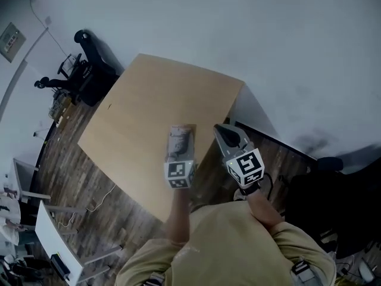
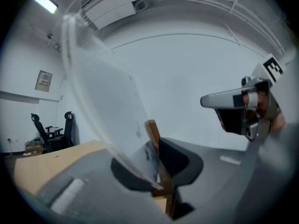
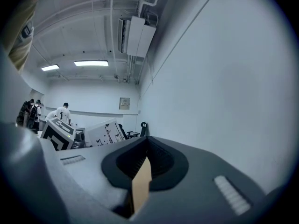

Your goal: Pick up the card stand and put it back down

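Note:
The card stand [image 1: 180, 139], a clear sheet [image 2: 100, 101] set in a wooden base strip [image 2: 155, 141], hangs above the near right part of the wooden table [image 1: 149, 100]. My left gripper [image 1: 180, 158] is shut on the wooden base, jaws pressing it from both sides [image 2: 161, 171]; the sheet leans up and left. My right gripper [image 1: 226, 133] floats just right of the stand, beside the table's right edge. It is shut with nothing in it [image 3: 145, 146]. It also shows at the right of the left gripper view [image 2: 233, 104].
Black office chairs [image 1: 83, 70] stand beyond the table's far left corner. White furniture [image 1: 50, 234] sits at the lower left and a dark chair [image 1: 330, 201] at the right. A pale wall runs behind the table. Several people [image 3: 58, 112] stand far off.

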A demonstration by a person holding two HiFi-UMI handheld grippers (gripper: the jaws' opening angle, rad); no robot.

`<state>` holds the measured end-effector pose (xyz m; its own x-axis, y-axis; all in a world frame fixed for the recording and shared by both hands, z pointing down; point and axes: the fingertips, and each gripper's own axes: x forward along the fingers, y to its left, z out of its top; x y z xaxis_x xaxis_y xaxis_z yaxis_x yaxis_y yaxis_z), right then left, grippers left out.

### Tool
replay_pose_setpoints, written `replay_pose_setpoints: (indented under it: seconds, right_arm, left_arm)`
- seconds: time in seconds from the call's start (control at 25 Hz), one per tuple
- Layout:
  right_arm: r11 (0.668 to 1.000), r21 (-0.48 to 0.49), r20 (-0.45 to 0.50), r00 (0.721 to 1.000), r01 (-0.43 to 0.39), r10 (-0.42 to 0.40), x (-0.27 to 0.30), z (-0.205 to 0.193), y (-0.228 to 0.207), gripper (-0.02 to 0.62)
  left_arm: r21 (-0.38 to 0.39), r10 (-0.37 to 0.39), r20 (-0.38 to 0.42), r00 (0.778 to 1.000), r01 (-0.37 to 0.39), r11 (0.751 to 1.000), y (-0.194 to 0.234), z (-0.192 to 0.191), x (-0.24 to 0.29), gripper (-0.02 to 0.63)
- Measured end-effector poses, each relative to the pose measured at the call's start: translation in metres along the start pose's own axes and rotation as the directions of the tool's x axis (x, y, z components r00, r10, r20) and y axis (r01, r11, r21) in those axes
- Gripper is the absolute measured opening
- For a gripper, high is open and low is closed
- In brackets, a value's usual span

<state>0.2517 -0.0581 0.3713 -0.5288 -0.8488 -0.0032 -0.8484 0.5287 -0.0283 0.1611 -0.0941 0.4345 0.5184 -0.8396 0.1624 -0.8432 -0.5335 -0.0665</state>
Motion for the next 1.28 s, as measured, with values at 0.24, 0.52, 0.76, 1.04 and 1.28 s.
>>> replay_pose_setpoints:
  seconds: [0.24, 0.52, 0.76, 1.04, 1.28]
  right_arm:
    - [0.993, 0.118, -0.025, 1.0, 0.005, -0.002, -0.008, -0.015, -0.07, 0.005]
    - [0.987, 0.156, -0.096, 0.995, -0.025, 0.04, 0.02, -0.071, -0.095, 0.005]
    - [0.986, 0.164, -0.143, 0.989, -0.013, 0.037, 0.045, -0.073, -0.131, 0.005]
    - [0.976, 0.087, -0.173, 0.962, -0.2, 0.213, 0.15, -0.055, -0.105, 0.005]
    - [0.931, 0.02, -0.193, 0.913, -0.364, 0.36, 0.265, -0.067, -0.047, 0.005]
  left_arm:
    - [-0.013, -0.014, -0.054, 0.998, 0.013, 1.0, -0.049, -0.007, 0.042, 0.049]
    - [-0.031, -0.024, -0.148, 0.989, 0.019, 0.999, -0.04, -0.056, 0.081, 0.049]
    - [-0.002, -0.003, -0.132, 0.991, 0.003, 1.0, -0.038, -0.043, 0.104, 0.049]
    - [-0.065, 0.139, -0.084, 0.987, -0.145, 0.987, 0.052, -0.027, 0.127, 0.049]
    - [-0.155, 0.161, -0.038, 0.986, -0.165, 0.974, 0.157, -0.041, 0.131, 0.048]
